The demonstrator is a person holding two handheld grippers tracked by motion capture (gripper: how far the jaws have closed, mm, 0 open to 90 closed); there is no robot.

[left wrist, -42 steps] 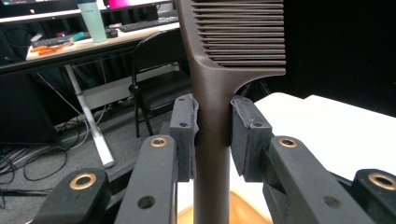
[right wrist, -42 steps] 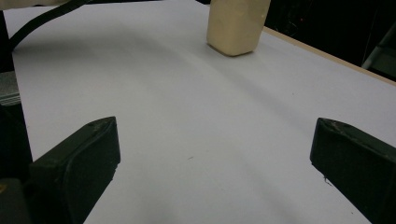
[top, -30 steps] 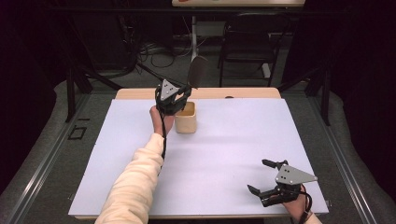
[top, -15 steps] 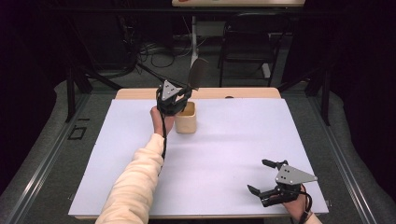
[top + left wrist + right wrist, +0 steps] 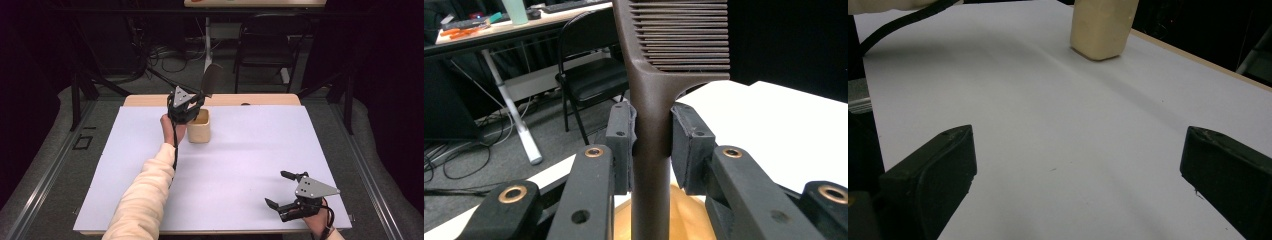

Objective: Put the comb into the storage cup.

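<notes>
Gripping a dark brown plastic comb (image 5: 659, 75) by its handle, the left gripper (image 5: 186, 107) holds it upright right over the small tan wooden cup (image 5: 199, 126) at the table's far edge. Over near the front-right corner, the right gripper (image 5: 282, 190) sits wide open, nothing in it.

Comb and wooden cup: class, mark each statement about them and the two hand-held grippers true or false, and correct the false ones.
1. The left hand-held gripper clamps the comb by its handle. True.
2. The comb lies flat on the table. False: it stands upright over the wooden cup.
3. The right hand-held gripper is open with nothing between its jaws. True.
4. The right hand-held gripper touches the cup. False: it is far from it, near the table's front edge.
</notes>
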